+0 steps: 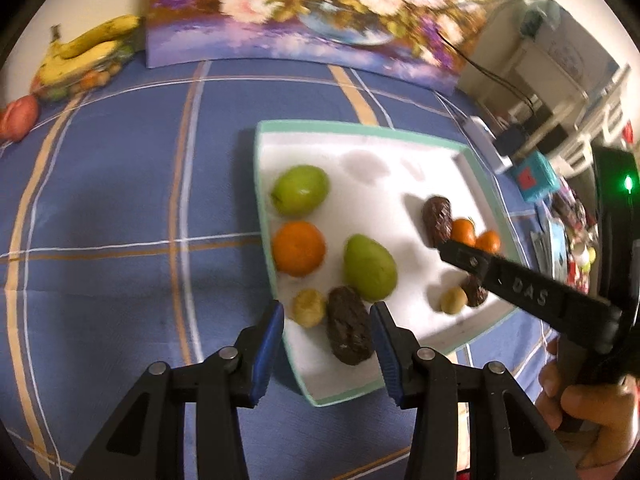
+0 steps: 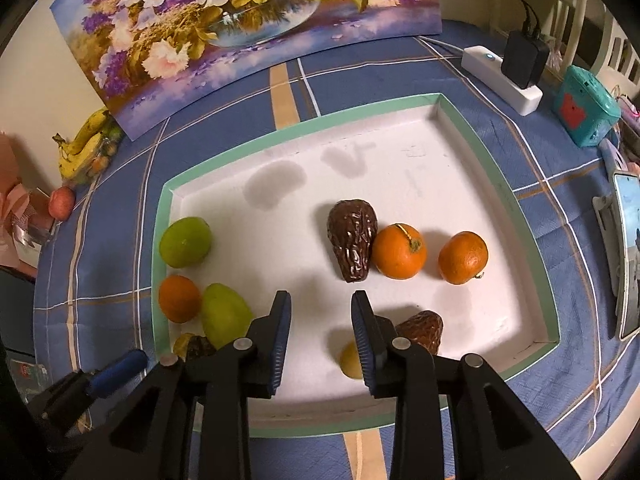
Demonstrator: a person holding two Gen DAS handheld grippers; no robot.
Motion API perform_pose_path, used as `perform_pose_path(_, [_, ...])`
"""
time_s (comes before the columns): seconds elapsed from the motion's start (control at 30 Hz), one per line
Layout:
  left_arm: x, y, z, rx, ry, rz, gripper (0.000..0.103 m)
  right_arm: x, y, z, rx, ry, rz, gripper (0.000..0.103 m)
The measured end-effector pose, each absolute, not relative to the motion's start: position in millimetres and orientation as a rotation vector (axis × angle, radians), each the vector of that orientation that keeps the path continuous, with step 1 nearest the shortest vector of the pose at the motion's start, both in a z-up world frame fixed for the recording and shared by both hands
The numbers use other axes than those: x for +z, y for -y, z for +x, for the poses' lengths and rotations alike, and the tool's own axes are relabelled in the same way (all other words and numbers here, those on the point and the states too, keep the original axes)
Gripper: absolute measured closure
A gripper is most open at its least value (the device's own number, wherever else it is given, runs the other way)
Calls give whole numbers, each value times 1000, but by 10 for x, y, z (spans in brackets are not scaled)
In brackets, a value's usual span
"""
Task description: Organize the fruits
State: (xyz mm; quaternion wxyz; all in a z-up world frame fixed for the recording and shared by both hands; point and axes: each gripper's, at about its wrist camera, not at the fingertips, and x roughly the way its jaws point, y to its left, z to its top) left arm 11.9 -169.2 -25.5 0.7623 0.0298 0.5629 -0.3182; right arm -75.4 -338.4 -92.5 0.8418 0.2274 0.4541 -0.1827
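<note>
A white tray with a mint rim [image 1: 360, 130] [image 2: 500, 168] lies on the blue checked cloth. In it are two green fruits [image 1: 300, 190] [image 1: 370, 266], an orange [image 1: 298, 246], two more oranges [image 2: 398, 252] [image 2: 462, 258], wrinkled brown fruits [image 1: 348, 330] [image 2: 352, 240] [image 2: 424, 330] and small yellow fruits [image 1: 308, 307] [image 2: 350, 360]. My left gripper [image 1: 327, 312] is open and empty above the tray's near left edge, over the brown and yellow fruits. My right gripper [image 2: 321, 300] is open and empty above bare tray floor; it also shows in the left wrist view [image 1: 460, 252].
A flower painting [image 2: 240, 20] leans against the wall behind the tray. Bananas [image 1: 88, 46] and a red apple [image 1: 18, 118] lie at the far left. A power strip with charger [image 2: 504, 76], a teal box [image 2: 584, 108] and a phone [image 2: 628, 256] lie to the right.
</note>
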Motion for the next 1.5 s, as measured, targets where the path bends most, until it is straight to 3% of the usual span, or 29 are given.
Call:
perform_pose_path(0.13, [-305,1470,261,-604,-1248,-4,46,-918,3348,-705,-386,-963,477,71])
perform_pose_path(0.27, [-352,1279,361,-522,-1260,-41,45,-888,3302,-693,-382,-959,467,71])
perform_pose_path(0.4, [-361,1116,433,-448,-1253,-72,34,-846,3193,-671,-360,-953,435,71])
perform_pose_path(0.97, [-403,749,618,-311,-1248,-127,30,-769,2923,-591,-303,-941,357,71])
perform_pose_path(1.1, [-424,748,624,-296,-1246,-120,9,-790,2925,-583,-306,-947,359,71])
perform_pose_path(1.13, [-431,758,630,-291,-1245,-117,9,-800,2928,-578,-307,-951,359,69])
perform_pose_path(1.2, [-453,760,633,-278,-1246,-106,8,-818,2929,-568,-314,-957,356,48])
perform_pose_path(1.23, [-464,758,640,-272,-1246,-100,6,-820,2929,-566,-314,-955,354,44])
perform_pose_path(1.3, [-483,752,644,-256,-1243,-86,0,-815,2924,-570,-313,-950,352,40])
perform_pose_path(1.4, [-489,739,643,-245,-1230,-73,0,-812,2920,-569,-307,-945,352,30])
perform_pose_path(1.5, [-482,743,636,-230,-1206,-57,0,-821,2921,-560,-308,-945,351,26])
